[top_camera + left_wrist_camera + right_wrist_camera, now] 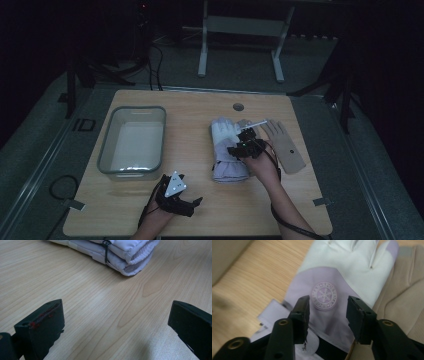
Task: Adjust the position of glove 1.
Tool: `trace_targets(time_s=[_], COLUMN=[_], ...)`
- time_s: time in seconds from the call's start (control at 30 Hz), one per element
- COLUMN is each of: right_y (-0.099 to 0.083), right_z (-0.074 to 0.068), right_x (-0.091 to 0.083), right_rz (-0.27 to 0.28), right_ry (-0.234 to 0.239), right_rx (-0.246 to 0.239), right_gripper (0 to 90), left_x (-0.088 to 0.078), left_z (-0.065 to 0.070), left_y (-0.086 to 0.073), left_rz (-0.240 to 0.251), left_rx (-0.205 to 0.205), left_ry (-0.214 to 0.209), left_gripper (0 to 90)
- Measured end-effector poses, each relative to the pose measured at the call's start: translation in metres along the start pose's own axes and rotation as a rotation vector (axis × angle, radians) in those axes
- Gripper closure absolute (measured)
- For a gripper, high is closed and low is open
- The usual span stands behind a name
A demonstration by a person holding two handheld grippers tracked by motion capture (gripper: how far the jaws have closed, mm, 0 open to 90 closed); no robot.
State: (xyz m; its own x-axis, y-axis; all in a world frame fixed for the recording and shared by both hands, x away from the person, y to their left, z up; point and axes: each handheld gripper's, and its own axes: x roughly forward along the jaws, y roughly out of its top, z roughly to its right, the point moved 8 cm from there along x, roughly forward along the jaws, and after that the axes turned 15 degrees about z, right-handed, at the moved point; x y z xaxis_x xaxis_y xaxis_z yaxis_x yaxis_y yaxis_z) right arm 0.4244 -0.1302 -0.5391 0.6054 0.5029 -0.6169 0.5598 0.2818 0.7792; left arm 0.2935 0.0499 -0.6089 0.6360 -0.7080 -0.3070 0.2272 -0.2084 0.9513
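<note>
Right hand-held gripper: poised over the lilac cuff of the white glove, jaws part-way apart on either side of the round snowflake badge; the pads press on nothing, so it is released. In the high view this hand-held gripper sits over the glove's near half.
White glove: landmark for the rest. It lies flat near the middle of the tabletop, fingers pointing away from the person, cuff toward them. In the left gripper view the glove looks like a stacked pair bound by a black tie.
Tan glove: just right of the white glove, fingers touching or slightly under its edge; which, I cannot tell.
Bin: clear and empty, well to the left of the white glove.
Left hand-held gripper: near the tabletop's front edge, left of and nearer the person than the white glove, jaws wide apart over bare wood, holding nothing.
Step in hand: likely the approach to a grasp on the white glove.
Next move: probably a little more descent so the pads straddle a fold of cuff fabric, then a firm close; a flat pinch on thin cloth may slip.
</note>
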Motion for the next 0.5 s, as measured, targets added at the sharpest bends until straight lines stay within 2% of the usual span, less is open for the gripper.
trace_targets(time_s=[0.07,0.17,0.23,0.3,0.33,0.43,0.5], right_y=[0.001,-0.001,-0.002,-0.006,-0.007,-0.012,-0.017], right_z=[0.0,0.0,0.0,0.0,0.001,0.003,0.007], right_x=[-0.005,-0.011,-0.014,-0.018,-0.02,-0.027,-0.032], right_rz=[0.031,0.076,0.11,0.116,0.127,0.157,0.169], right_ry=[0.022,0.08,0.132,0.15,0.143,0.175,0.17], right_rx=[-0.009,-0.031,-0.021,-0.027,-0.049,-0.092,-0.124], right_gripper=[39.5,23.9,17.1,13.9,14.0,14.0,14.9], left_x=[0.0,0.0,-0.001,0.0,0.001,0.001,0.001], left_z=[0.0,-0.001,-0.003,-0.003,-0.003,-0.003,-0.004], left_y=[0.0,0.001,0.001,0.001,0.0,0.001,0.001], left_rz=[0.005,0.008,0.007,0.005,0.002,0.005,-0.011], left_rx=[-0.001,-0.009,-0.014,-0.023,-0.027,-0.025,-0.022], left_ry=[0.004,0.012,0.017,0.018,0.02,0.022,0.016], left_gripper=[0.8,1.2,1.2,1.2,1.2,1.2,1.2])
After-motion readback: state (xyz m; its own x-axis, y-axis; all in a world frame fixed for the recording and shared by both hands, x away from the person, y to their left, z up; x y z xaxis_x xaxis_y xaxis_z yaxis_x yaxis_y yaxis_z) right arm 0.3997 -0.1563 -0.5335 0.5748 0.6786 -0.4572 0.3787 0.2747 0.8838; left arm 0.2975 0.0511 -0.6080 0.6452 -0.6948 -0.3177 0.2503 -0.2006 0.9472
